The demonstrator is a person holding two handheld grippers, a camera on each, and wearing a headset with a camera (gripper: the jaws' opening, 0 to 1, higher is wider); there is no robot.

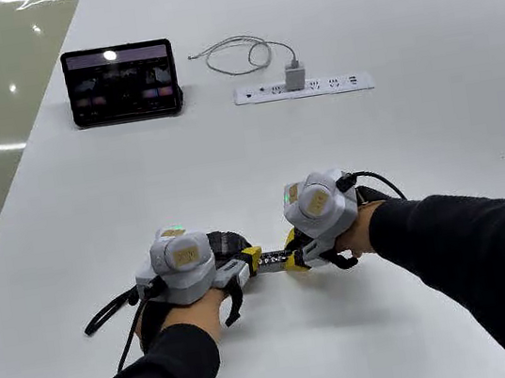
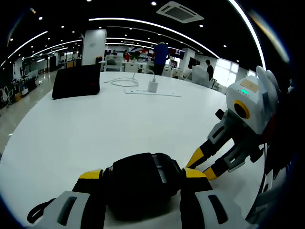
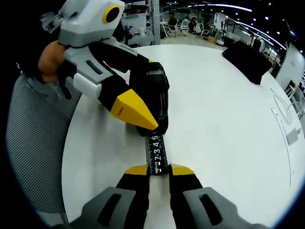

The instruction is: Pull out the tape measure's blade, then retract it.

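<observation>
Task looks early. Left gripper [image 2: 142,173] fingers are clenched on the black tape measure case [image 2: 143,191]. Case sits on the bench [image 1: 399,148], toward the near edge, ctr-left in head view. Right gripper [image 3: 156,170] fingers are pinched on the blade [image 3: 155,148] near its tip end. Blade is out just a short stretch btwn the two grippers; low numbers readable in right gripper view.

Status: both grasps done, pull begun but judged far from full. Rest of pull + whole retract left.

Room, per head view:
- Blade runs toward 3 o'clock from case. Bench is bare that way, so plenty of space for right gripper to travel.
- Near bench edge is at 6 o'clock, close under the forearms.
- Left bench edge is at 9 o'clock, apart from left gripper.
- Tablet [image 1: 121,82] is at 11 o'clock, power strip [image 1: 332,84] w/ charger [image 1: 295,76] at 12–1 o'clock. Both well apart, not in pull path.
</observation>
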